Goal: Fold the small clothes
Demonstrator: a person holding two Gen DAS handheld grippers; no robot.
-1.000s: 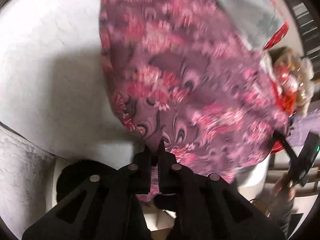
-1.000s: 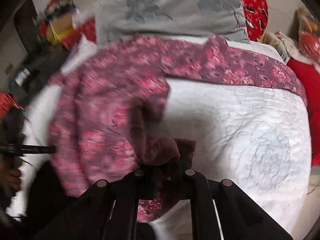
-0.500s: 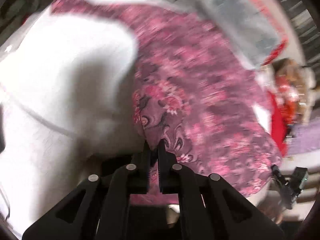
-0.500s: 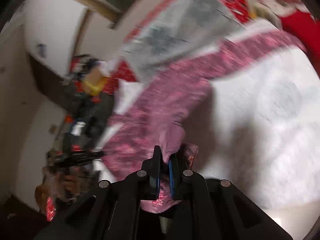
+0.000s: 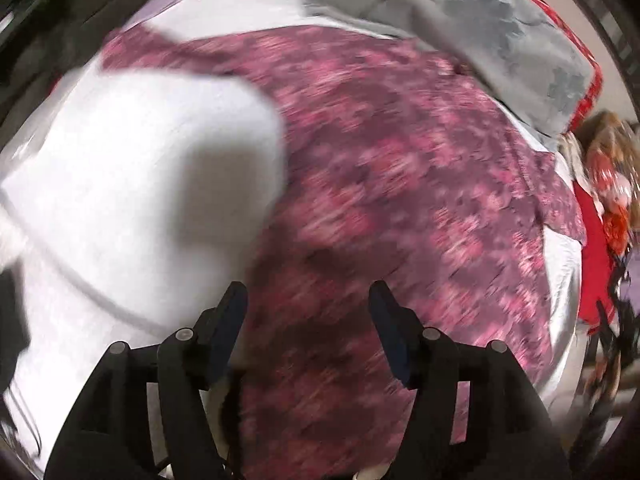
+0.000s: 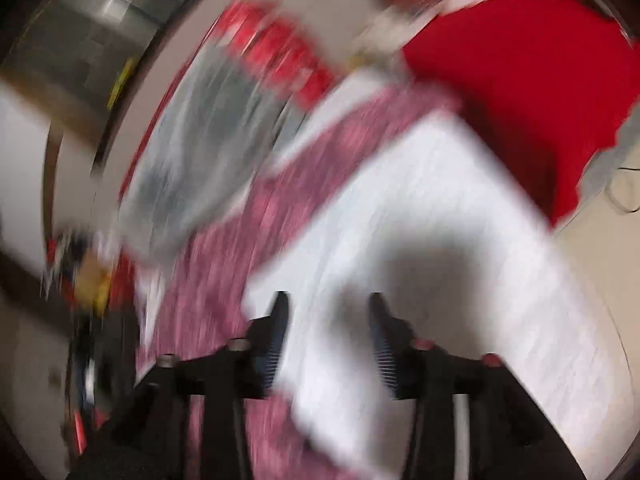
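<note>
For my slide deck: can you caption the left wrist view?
Left claw, jaws just opened, empty above the pink floral garment spread on the white quilt.

No text, label, brand, number or sign can be read; both views are smeared by motion blur.

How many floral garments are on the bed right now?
1: the pink floral garment lies spread on the white bedcover, below the grey pillow. Others may be hidden.
</note>
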